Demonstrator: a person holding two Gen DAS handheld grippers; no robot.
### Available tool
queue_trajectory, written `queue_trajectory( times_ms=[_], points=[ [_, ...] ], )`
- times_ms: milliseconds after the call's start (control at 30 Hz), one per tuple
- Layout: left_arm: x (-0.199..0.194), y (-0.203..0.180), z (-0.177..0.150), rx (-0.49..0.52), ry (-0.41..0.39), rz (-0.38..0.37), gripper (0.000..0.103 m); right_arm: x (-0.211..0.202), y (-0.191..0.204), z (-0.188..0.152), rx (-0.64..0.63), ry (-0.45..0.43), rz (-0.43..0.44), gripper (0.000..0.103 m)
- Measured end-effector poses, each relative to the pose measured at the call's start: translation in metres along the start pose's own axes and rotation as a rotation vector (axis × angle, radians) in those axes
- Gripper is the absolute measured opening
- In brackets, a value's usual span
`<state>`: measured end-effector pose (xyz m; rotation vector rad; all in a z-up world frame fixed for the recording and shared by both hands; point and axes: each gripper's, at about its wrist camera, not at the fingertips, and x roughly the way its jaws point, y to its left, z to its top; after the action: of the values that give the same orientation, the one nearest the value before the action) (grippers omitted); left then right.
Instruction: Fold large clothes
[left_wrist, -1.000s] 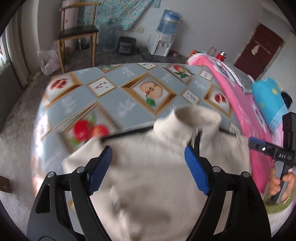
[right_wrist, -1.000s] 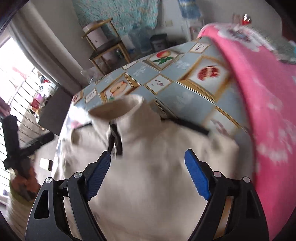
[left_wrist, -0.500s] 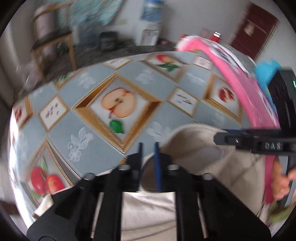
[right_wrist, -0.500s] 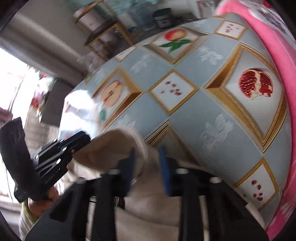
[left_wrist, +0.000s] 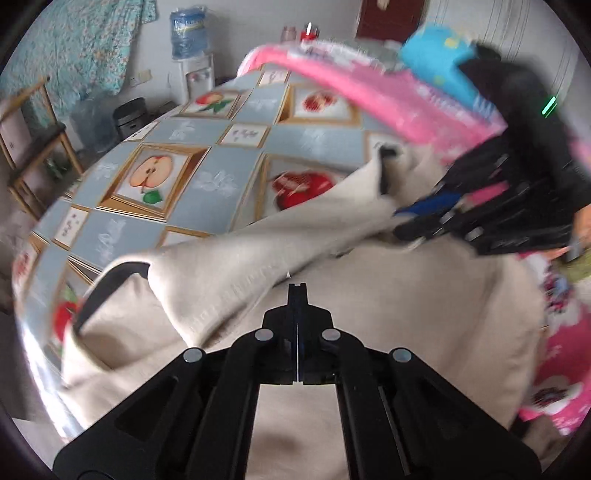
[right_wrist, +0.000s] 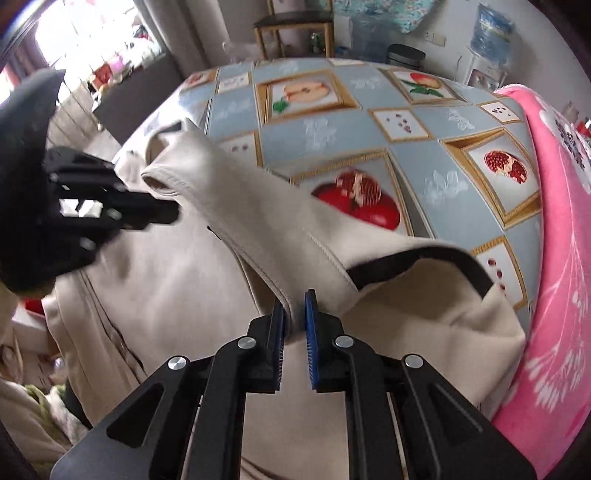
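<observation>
motion blur smears the right tool (left_wrist: 424, 218) gripping the cream garment (left_wrist: 406, 314).

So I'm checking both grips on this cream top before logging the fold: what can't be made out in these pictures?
- Left gripper, left wrist view: jaws shut, but whether cloth is pinched is unclear.
- Right gripper, same view: motion blur smears its tips.
- Cream top: its lower part is cut off by both pictures' bottom edges.
- Right gripper, right wrist view: closing on a cloth edge; which part is unclear.

A wooden chair with a dark seat (right_wrist: 293, 18) stands by the grey wall, near a white water dispenser (left_wrist: 194, 79); daylight floods a bright window (right_wrist: 92, 33).
</observation>
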<state>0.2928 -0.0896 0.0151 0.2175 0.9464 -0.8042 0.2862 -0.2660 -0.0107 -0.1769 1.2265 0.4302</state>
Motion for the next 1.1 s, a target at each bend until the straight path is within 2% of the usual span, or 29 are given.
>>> queue_trajectory(
  times_ms=[67, 133, 167, 200, 300, 400, 433, 500, 533, 567, 667, 733, 767, 833, 900, 1000, 1100],
  points=[
    [-0.023, 0.008, 0.000, -0.057, -0.103, -0.074, 0.000, 0.005, 0.000, 0.000, 0.000, 0.007, 0.000, 0.011],
    [-0.039, 0.022, 0.006, -0.131, -0.187, -0.112, 0.000, 0.012, 0.002, -0.001, -0.006, 0.023, -0.008, 0.011],
    [-0.040, 0.029, 0.010, -0.170, -0.202, -0.104, 0.000, 0.015, 0.003, -0.001, -0.008, 0.029, -0.012, 0.011],
    [-0.037, 0.036, 0.015, -0.210, -0.197, -0.079, 0.000, 0.018, 0.005, -0.002, -0.009, 0.036, -0.017, 0.011],
    [0.002, 0.060, 0.022, -0.312, -0.054, 0.047, 0.000, 0.018, 0.005, -0.004, 0.008, 0.034, -0.019, 0.011],
    [0.043, 0.066, 0.012, -0.320, 0.081, 0.081, 0.000, 0.005, 0.005, -0.005, 0.028, 0.010, 0.001, 0.012],
    [0.047, 0.065, 0.009, -0.320, 0.099, 0.078, 0.000, -0.003, 0.003, -0.006, 0.042, 0.004, 0.029, 0.015],
    [0.046, 0.063, 0.002, -0.318, 0.100, 0.066, 0.000, -0.018, -0.003, -0.008, 0.089, -0.014, 0.082, 0.029],
    [0.042, 0.061, 0.000, -0.314, 0.095, 0.061, 0.000, -0.026, -0.008, -0.009, 0.129, -0.031, 0.115, 0.044],
    [0.037, 0.061, -0.002, -0.319, 0.090, 0.051, 0.000, -0.031, -0.013, -0.009, 0.163, -0.042, 0.137, 0.054],
    [0.026, 0.071, -0.003, -0.357, 0.087, 0.016, 0.000, -0.036, -0.039, -0.008, 0.349, -0.056, 0.256, 0.063],
    [0.018, 0.076, -0.004, -0.408, 0.086, -0.009, 0.006, -0.023, -0.063, -0.011, 0.537, -0.032, 0.360, 0.064],
    [0.015, 0.080, -0.005, -0.438, 0.083, -0.024, 0.009, -0.016, -0.070, -0.013, 0.592, -0.020, 0.391, 0.064],
    [0.011, 0.088, -0.006, -0.499, 0.081, -0.064, 0.020, 0.001, -0.080, -0.017, 0.699, 0.007, 0.449, 0.064],
    [0.013, 0.097, -0.007, -0.581, 0.083, -0.117, 0.025, 0.013, -0.083, -0.021, 0.741, 0.035, 0.445, 0.064],
    [0.011, 0.105, -0.010, -0.669, 0.073, -0.151, 0.026, 0.023, -0.084, -0.026, 0.783, 0.050, 0.463, 0.064],
    [0.001, 0.104, -0.011, -0.674, 0.043, -0.133, 0.038, 0.021, -0.082, -0.028, 0.785, 0.043, 0.473, 0.064]
  ],
)
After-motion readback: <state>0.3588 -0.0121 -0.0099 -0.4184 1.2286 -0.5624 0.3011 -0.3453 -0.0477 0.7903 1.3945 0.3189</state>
